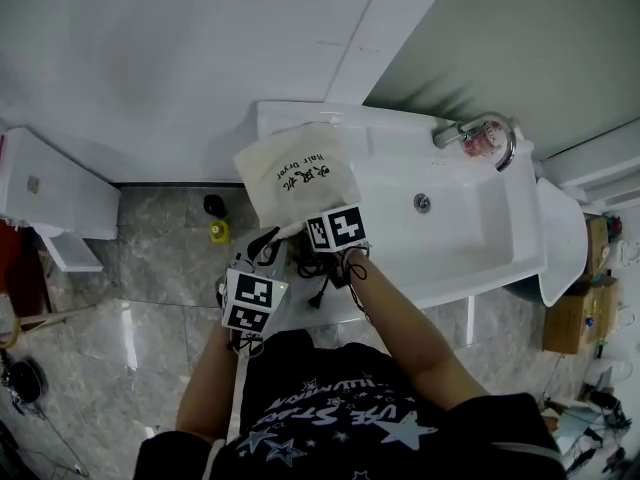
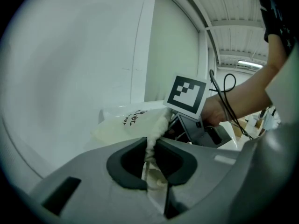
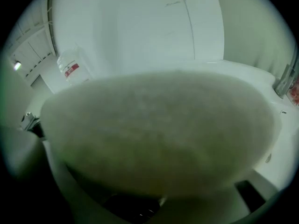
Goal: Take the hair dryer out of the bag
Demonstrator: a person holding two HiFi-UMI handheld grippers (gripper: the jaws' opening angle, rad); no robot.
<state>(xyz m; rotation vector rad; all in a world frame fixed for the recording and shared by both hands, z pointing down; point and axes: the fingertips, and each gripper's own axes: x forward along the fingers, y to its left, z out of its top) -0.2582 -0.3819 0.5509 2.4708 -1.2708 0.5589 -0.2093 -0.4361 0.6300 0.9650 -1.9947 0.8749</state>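
**Inspector:** State each set of fingers.

**Me:** My left gripper (image 2: 149, 157) is nearly closed and pinches the cloth rim of the bag (image 1: 298, 173) at its mouth. My right gripper (image 1: 314, 244) is at that mouth with its jaws wide. Cloth drapes over its camera, and I see no pad pressing on anything.

**Inspector:** Location of the hair dryer?

**Me:** Not in sight. I judge it is inside the bag. The bag lies on the left end of the washbasin (image 1: 480, 268), bottom toward the back-left corner, mouth toward the front edge. A black cord (image 1: 322, 276) hangs over that front edge just beside the mouth. Whether it belongs to the dryer I cannot tell.

**Inspector:** Handling characteristics?

**Me:** The bag is soft and light and collapses easily. Hold it at the rim, or it travels with its contents. The dryer, by judgement, is rigid, smooth plastic, moderately heavy, with its weight toward the barrel. Grip across the handle near the barrel. Do not grip the cord, which would slip and strain. Hazard: cloth caught between pad and handle weakens the grip.
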